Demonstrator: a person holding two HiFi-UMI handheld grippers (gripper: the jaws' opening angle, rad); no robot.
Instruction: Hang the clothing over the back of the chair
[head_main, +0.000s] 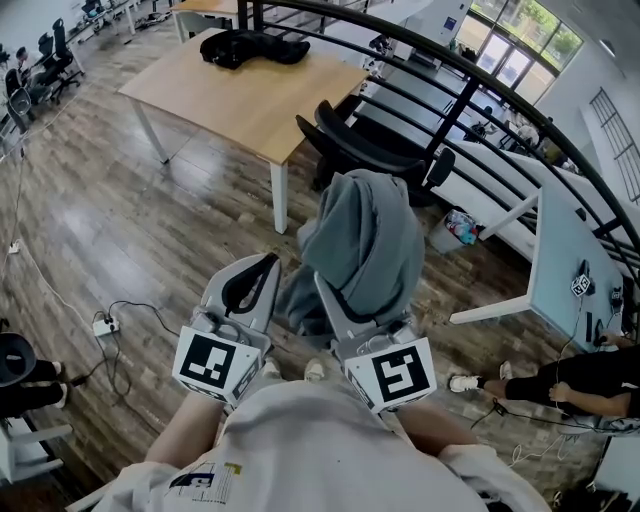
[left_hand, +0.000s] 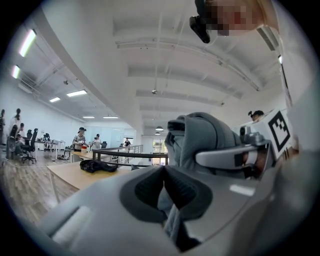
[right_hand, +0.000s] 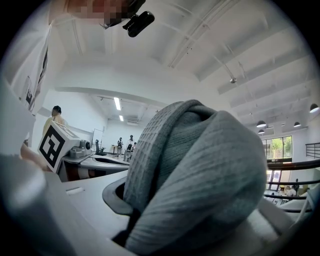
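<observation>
A grey hooded garment (head_main: 372, 235) is bunched high in front of me, and my right gripper (head_main: 347, 298) is shut on it. In the right gripper view the cloth (right_hand: 200, 175) bulges over the jaws and hides their tips. My left gripper (head_main: 271, 263) sits close to the left, its pads meeting at the tips (left_hand: 162, 169). A strip of the same grey cloth (left_hand: 171, 212) shows pinched between its jaws. The black office chair (head_main: 372, 150) stands just beyond the garment, its back towards me. Both grippers point level.
A wooden table (head_main: 250, 100) with a black garment (head_main: 250, 47) on it stands behind the chair on the left. A dark railing (head_main: 455, 95) runs behind it, and a white desk (head_main: 560, 250) is at the right. A power strip (head_main: 103, 325) lies on the floor; seated people's legs (head_main: 560, 380) are nearby.
</observation>
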